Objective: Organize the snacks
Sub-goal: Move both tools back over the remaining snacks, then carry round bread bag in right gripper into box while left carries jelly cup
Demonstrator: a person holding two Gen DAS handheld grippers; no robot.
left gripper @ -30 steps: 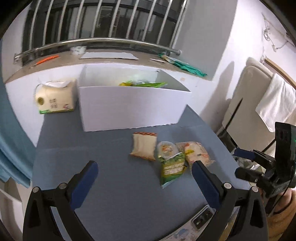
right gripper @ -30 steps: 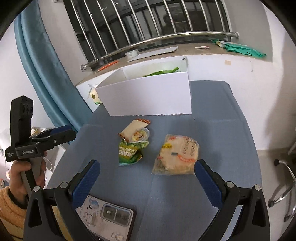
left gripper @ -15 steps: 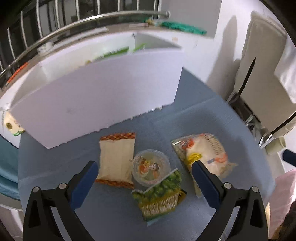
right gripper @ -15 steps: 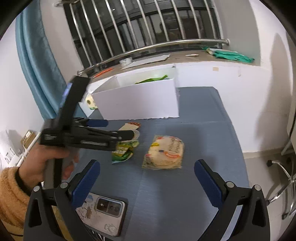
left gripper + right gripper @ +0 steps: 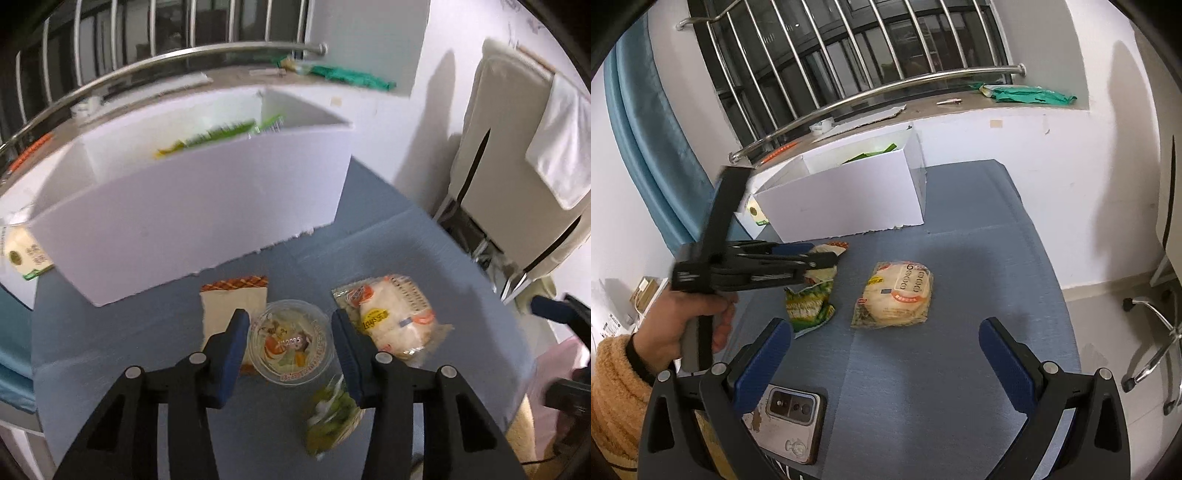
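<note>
A clear snack cup (image 5: 290, 341) sits on the blue table between the blue pads of my left gripper (image 5: 290, 325). Its jaws are closing and the pads meet the cup's sides. A pale packet with orange trim (image 5: 225, 299) lies left of the cup, a green packet (image 5: 332, 410) just below it, and a bun packet (image 5: 395, 317) to its right. In the right wrist view my left gripper (image 5: 827, 262) reaches over the green packet (image 5: 809, 302). My right gripper (image 5: 884, 350) stands open above the table, nothing between its fingers, with the bun packet (image 5: 895, 295) ahead.
A white box (image 5: 184, 229) with green packets inside stands at the back by the window ledge. A phone (image 5: 792, 417) lies near the table's front edge. A tissue pack (image 5: 26, 258) sits left of the box. A chair (image 5: 517, 184) stands off the table's right.
My left gripper moved forward and down over the snack pile, and its jaws came in from wide to close around the clear cup. The right gripper shifted a little.
</note>
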